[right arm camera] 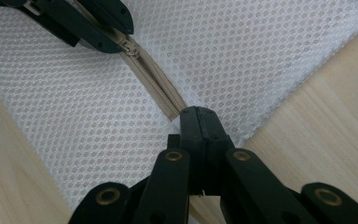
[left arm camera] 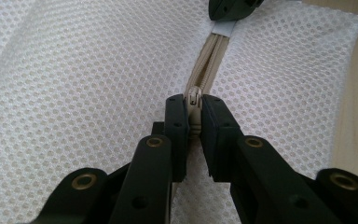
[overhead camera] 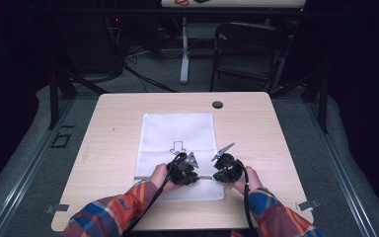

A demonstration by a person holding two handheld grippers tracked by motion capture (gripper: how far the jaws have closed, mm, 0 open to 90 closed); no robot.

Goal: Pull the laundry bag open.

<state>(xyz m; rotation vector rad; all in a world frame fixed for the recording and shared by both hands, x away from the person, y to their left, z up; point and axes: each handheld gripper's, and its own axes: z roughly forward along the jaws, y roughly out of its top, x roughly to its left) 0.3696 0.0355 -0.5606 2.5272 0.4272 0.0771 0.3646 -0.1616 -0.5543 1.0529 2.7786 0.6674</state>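
Left gripper view shows the left gripper (left arm camera: 194, 122) fingers pinching the zipper slider (left arm camera: 193, 99), the right gripper (right arm camera: 200, 122) clamping the mesh bag (right arm camera: 242, 51) end beyond; pull straight along the teeth.

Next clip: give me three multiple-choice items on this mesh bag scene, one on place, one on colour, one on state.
1. Where does the left gripper work?
A. at the zipper slider
B. on the bare table
C. at the bag's far edge

2. The zipper tape is:
A. red
B. beige
C. black

3. The right gripper is:
A. wide open
B. shut at the zipper's end
C. lifted off the mesh bag

Key: 1 A, jaws flank the slider; 2 B, beige against white mesh; 3 B, jaws meet there.
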